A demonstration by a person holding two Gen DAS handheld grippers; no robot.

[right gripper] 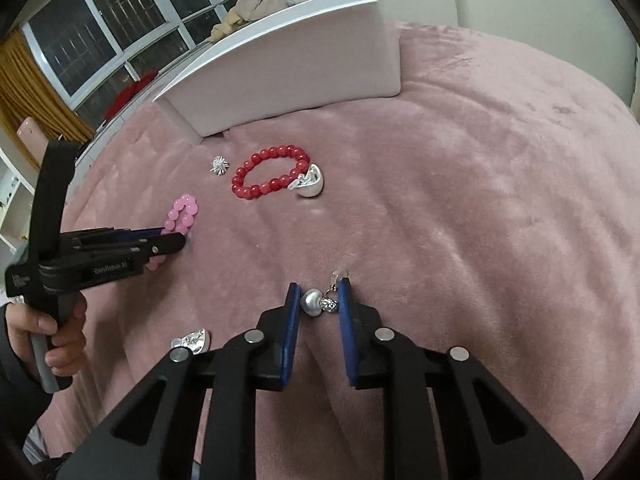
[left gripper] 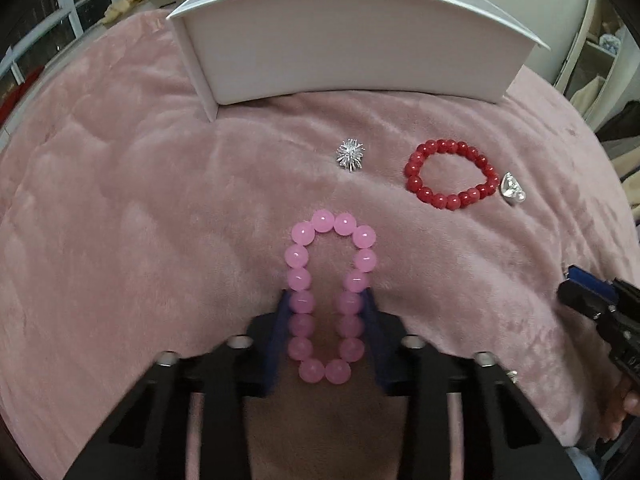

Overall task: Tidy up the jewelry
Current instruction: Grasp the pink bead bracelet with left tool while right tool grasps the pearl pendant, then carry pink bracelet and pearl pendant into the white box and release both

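Note:
My left gripper (left gripper: pixel 326 300) is shut on a pink bead bracelet (left gripper: pixel 329 240), squeezed into a long oval between the blue pads; it also shows in the right wrist view (right gripper: pixel 182 212). My right gripper (right gripper: pixel 320 296) is closed on a silver heart earring (right gripper: pixel 316 302) on the pink blanket. A red bead bracelet (left gripper: pixel 450 174) (right gripper: pixel 270 178) lies ahead with a silver earring (left gripper: pixel 512 190) (right gripper: pixel 310 184) beside it. A spiky silver brooch (left gripper: pixel 350 155) (right gripper: pixel 220 165) lies nearer the white jewelry box (left gripper: pixel 352 52) (right gripper: pixel 288 68).
Everything rests on a pink plush blanket (left gripper: pixel 140 200) (right gripper: pixel 480 200). Another silver earring (right gripper: pixel 192 340) lies left of my right gripper. The white box stands at the blanket's far side. Windows and shelves are behind.

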